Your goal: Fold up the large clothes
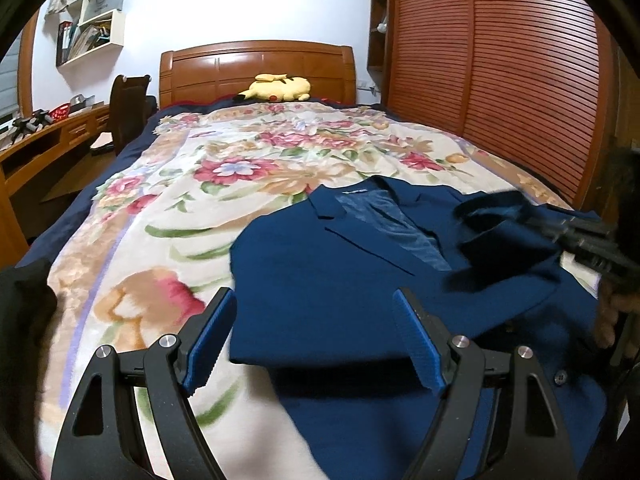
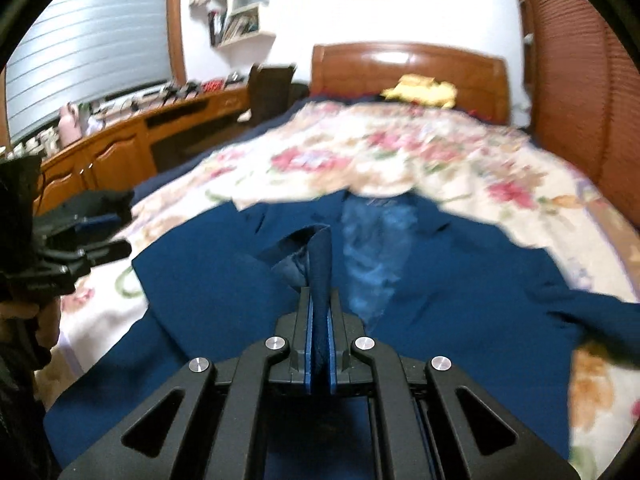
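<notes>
A dark blue suit jacket (image 1: 328,264) lies face up on the floral bed cover, collar toward the headboard, its left side folded in. My left gripper (image 1: 316,300) is open and empty, hovering over the jacket's folded left edge. My right gripper (image 2: 319,296) is shut on the jacket's sleeve (image 2: 320,256) and holds it lifted over the jacket's (image 2: 224,280) middle. In the left wrist view the right gripper (image 1: 532,216) shows at the right with the dark sleeve (image 1: 496,236) hanging from it. In the right wrist view the left gripper (image 2: 100,228) shows at the left edge.
The floral blanket (image 1: 224,184) covers the bed, with a yellow plush toy (image 1: 280,88) at the wooden headboard (image 1: 256,68). A slatted wooden wardrobe (image 1: 500,80) runs along the right side. A desk (image 2: 132,136) and dark chair (image 1: 128,108) stand on the left.
</notes>
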### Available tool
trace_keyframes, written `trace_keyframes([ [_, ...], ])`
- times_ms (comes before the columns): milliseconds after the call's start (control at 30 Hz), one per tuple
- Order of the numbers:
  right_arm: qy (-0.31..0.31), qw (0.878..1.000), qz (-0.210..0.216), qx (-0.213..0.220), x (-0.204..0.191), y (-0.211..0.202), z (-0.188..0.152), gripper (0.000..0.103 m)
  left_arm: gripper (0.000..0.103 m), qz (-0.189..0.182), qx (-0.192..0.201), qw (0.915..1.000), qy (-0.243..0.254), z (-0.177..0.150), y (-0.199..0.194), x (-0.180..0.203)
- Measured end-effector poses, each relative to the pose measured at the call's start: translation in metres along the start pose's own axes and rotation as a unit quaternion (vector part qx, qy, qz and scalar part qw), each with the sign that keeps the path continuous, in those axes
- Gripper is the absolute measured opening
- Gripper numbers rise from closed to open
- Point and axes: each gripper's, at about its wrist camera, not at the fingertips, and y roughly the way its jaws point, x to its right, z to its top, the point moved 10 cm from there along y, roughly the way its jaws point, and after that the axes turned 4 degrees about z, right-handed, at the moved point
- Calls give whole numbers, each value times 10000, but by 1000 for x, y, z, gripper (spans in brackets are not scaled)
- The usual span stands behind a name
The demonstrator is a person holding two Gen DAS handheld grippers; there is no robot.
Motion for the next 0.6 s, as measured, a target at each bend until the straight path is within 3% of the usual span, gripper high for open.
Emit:
trace_keyframes([
  [167, 229, 9978, -445, 439, 36, -45, -7, 5, 81, -161, 6, 9999, 30, 0, 1, 14],
  [300, 418, 9952, -739, 488, 59, -68, -23, 5, 81, -242, 5, 9997, 91, -1, 0, 24],
  [600, 799, 9923, -929, -164, 53, -92, -79, 5, 81, -328, -97, 9992, 182, -7, 6, 39],
])
